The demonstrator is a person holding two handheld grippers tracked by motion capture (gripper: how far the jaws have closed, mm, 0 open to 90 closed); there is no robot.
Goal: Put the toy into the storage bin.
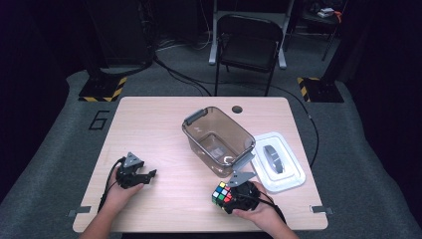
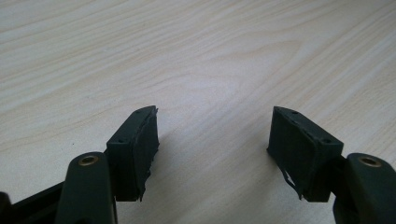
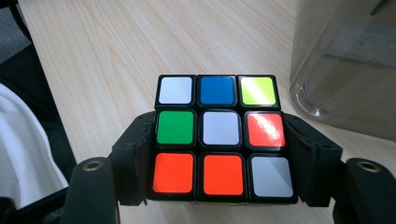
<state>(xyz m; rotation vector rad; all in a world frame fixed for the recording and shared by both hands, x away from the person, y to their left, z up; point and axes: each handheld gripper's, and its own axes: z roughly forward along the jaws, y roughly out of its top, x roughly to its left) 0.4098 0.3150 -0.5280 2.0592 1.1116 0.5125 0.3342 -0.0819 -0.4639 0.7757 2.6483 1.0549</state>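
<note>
Puzzle cube [image 3: 221,140] is sitting clamped between the pads of the right claw [image 1: 230,195], low over the bench [image 1: 164,124] beside the clear plastic bin [image 1: 218,140] and its lid [image 1: 291,172]. Left claw [image 2: 212,154] is resting half open on bare wood, gripping nothing.

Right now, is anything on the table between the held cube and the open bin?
Nothing visible. The right gripper is shut on the cube, and bare table lies between it and the clear bin. The lid sits beyond the bin's right side, off that path.
</note>
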